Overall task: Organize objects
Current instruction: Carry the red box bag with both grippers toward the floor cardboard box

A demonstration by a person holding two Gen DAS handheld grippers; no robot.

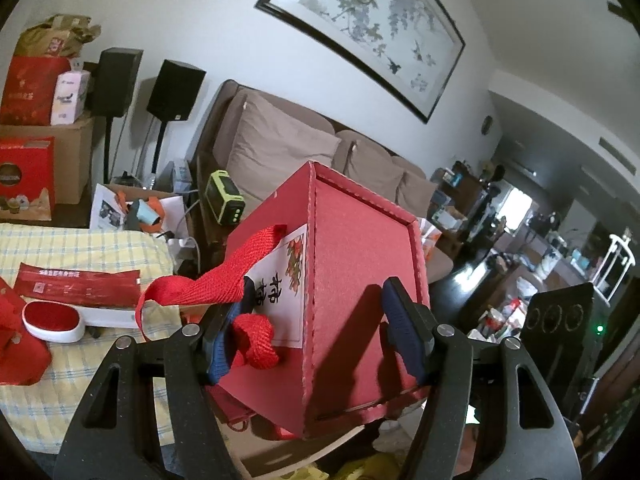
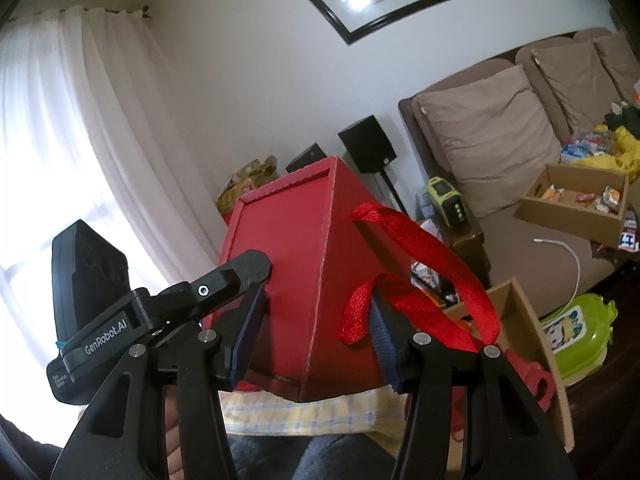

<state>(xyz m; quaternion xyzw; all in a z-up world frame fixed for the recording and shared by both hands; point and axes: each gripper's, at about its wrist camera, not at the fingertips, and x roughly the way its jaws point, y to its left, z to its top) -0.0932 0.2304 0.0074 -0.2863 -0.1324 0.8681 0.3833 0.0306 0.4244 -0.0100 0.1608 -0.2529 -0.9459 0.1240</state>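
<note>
Grippers both clamp one red gift box [image 1: 352, 280], lifted off the bench and tilted. Left gripper [image 1: 318, 320] sits about half open, blue pads pressed on two adjoining box faces across a stitched corner edge; its left pad also pins the red woven handle [image 1: 224, 276] against the white label [image 1: 286, 292]. Right gripper [image 2: 314, 332] grips the same way at medium width, pads [image 2: 248, 336] on both sides of another corner, handle strap [image 2: 420, 264] looped over its right finger. In the right wrist view the left gripper's body shows at the left side, touching the box.

Box hangs above the yellow checked cloth [image 1: 72, 248] on the bench [image 1: 24, 412]. Open air ahead toward the brown sofa [image 2: 520, 128]. Open cardboard box [image 2: 524, 320] just right of the lifted box, green container [image 2: 576, 332] beside it.

Red packet [image 1: 80, 284] and white-red oval item [image 1: 52, 320] lie on the cloth, near. Black speakers [image 1: 176, 88] and a green-yellow device [image 1: 224, 202] stand further back.
</note>
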